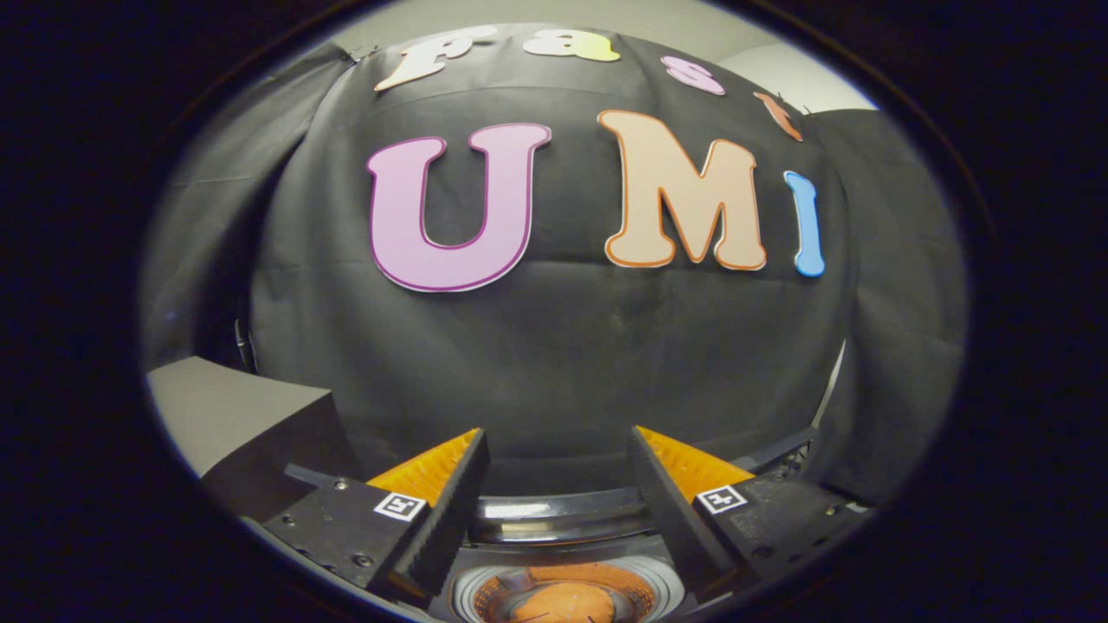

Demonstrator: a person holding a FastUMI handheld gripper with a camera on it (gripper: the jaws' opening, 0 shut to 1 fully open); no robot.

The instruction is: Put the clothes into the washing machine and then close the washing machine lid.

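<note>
- The booth's black cloth wall (554,346) stood upright beyond everything else, well past the fingertips, hanging in soft folds.
- A grey block (234,415) with a dark sloping face sat off to the left of the left finger, on the near side of the cloth; what it was could not be made out.
- The washing machine (563,519) lay low and just ahead of the gripper, its dark glossy rim curving across the gap between the two fingers. Its round drum opening (567,597) showed below that rim, nearer the camera, so the mouth faced upward toward the fingers. The lid itself could not be picked out, so whether it stood raised was a guess; the exposed opening suggested it was not yet closed.
- The gripper (554,454) hovered above the opening with its fingers spread wide and nothing between them.
- Orange clothes (563,604) sat inside the drum, directly beneath and between the finger bases, cut off by the lower limit of the view and partly hidden by the fingers. No long axis could be read from so small a patch.
- By that lie, loading looked done or nearly so, and the coming move would likely turn on finding the lid.
</note>
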